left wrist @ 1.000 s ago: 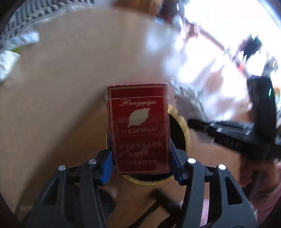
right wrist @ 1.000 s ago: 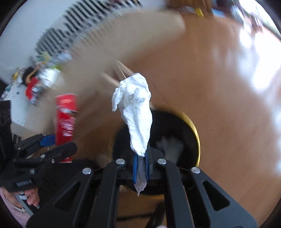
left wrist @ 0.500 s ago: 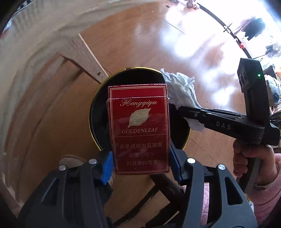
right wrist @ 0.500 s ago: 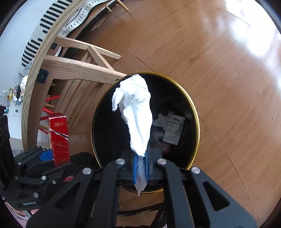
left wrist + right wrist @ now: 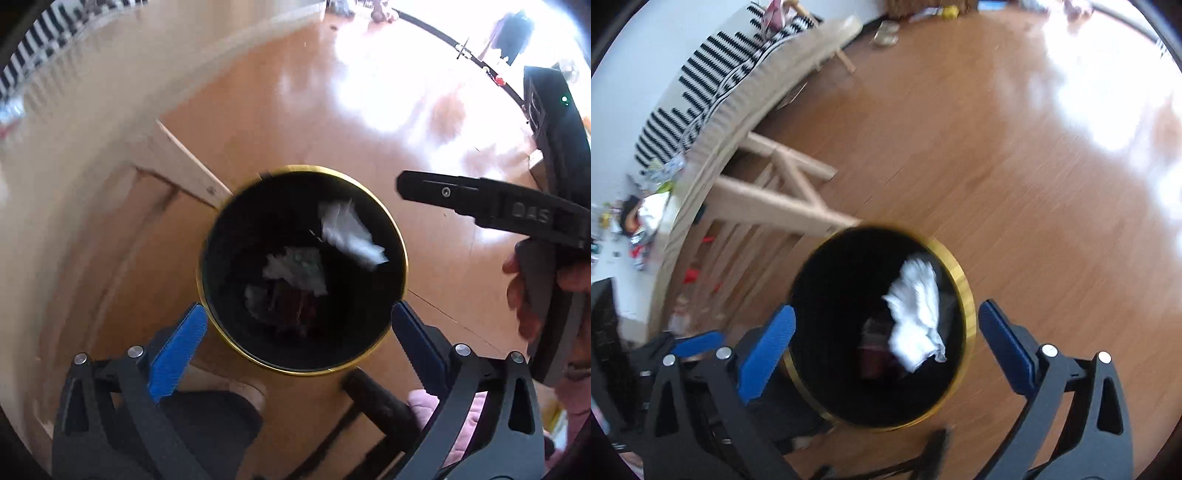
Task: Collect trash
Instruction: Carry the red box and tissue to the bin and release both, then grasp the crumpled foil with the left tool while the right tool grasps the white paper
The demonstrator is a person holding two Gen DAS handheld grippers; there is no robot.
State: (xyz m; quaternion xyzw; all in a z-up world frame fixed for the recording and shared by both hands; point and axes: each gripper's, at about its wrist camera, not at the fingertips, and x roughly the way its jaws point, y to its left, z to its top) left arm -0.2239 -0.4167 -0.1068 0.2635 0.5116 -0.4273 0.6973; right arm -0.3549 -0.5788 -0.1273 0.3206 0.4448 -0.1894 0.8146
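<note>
A black trash bin with a gold rim [image 5: 400, 254] [image 5: 967, 306] stands on the wood floor below both grippers. My left gripper [image 5: 295, 347] is open and empty above it. My right gripper [image 5: 886, 339] is open and empty above it too; one of its fingers [image 5: 443, 192] shows in the left wrist view. A white crumpled tissue [image 5: 351, 232] [image 5: 918, 314] is inside the bin opening. The red cigarette pack [image 5: 291, 302] lies blurred at the bin's bottom among paper scraps [image 5: 295, 266].
A light wooden table with cross-braced legs [image 5: 775, 195] stands left of the bin, with clutter [image 5: 642, 218] on top. A striped cloth [image 5: 701, 96] lies behind it. A dark chair frame [image 5: 376, 398] is below the grippers. Wood floor [image 5: 997, 147] spreads to the right.
Both grippers opened. The red cigarette pack dropped from the left gripper into the bin, and the white tissue dropped from the right gripper into the bin.
</note>
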